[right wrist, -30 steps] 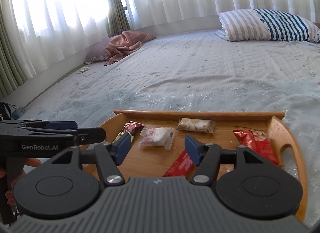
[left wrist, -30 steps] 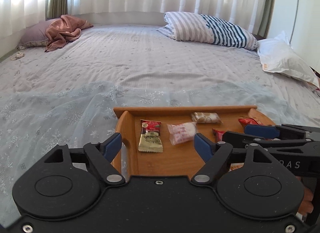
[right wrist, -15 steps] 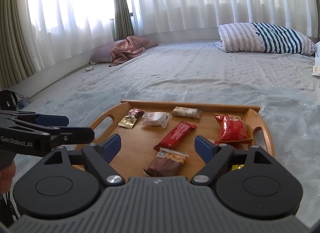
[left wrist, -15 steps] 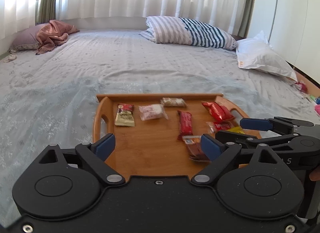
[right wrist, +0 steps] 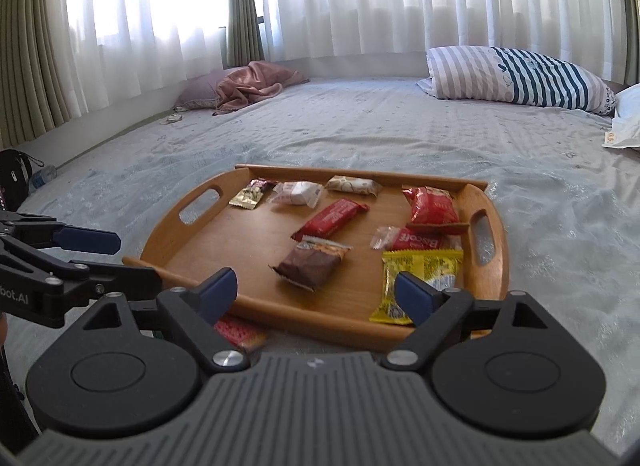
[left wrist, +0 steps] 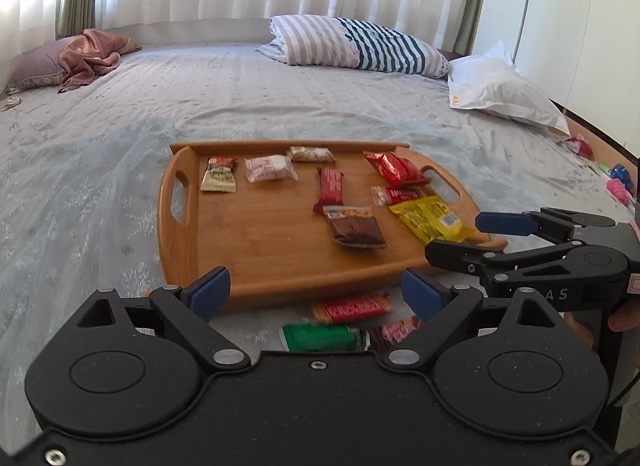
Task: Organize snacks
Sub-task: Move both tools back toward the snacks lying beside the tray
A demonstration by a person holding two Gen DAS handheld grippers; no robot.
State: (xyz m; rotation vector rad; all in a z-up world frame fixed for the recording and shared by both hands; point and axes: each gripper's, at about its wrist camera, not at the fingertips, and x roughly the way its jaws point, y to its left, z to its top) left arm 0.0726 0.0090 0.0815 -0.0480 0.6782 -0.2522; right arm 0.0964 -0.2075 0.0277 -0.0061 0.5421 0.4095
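A wooden tray point(left wrist: 180, 225) lies on the bed with several wrapped snacks on it, among them a gold packet point(left wrist: 218, 179), a red bar point(left wrist: 330, 189), a brown packet point(left wrist: 356, 227) and a yellow packet point(left wrist: 432, 217). Three snacks lie loose on the sheet before the tray's near rim: a red bar point(left wrist: 350, 308), a green packet point(left wrist: 322, 338) and a dark red one point(left wrist: 396, 332). My left gripper point(left wrist: 316, 290) hangs open above them, holding nothing. My right gripper point(right wrist: 316, 296) hovers over the tray's near rim point(right wrist: 320, 326), its jaws opening with nothing between them.
A striped pillow point(left wrist: 360, 47) and a white pillow point(left wrist: 500, 93) lie at the far right of the bed, and a pink cloth point(left wrist: 92, 55) at the far left. Small colourful items point(left wrist: 618, 181) sit by the bed's right edge. Curtains close off the back.
Both grippers have drawn back from the tray and their jaws have widened. The whole tray now shows, and the loose snacks in front of it have come into view.
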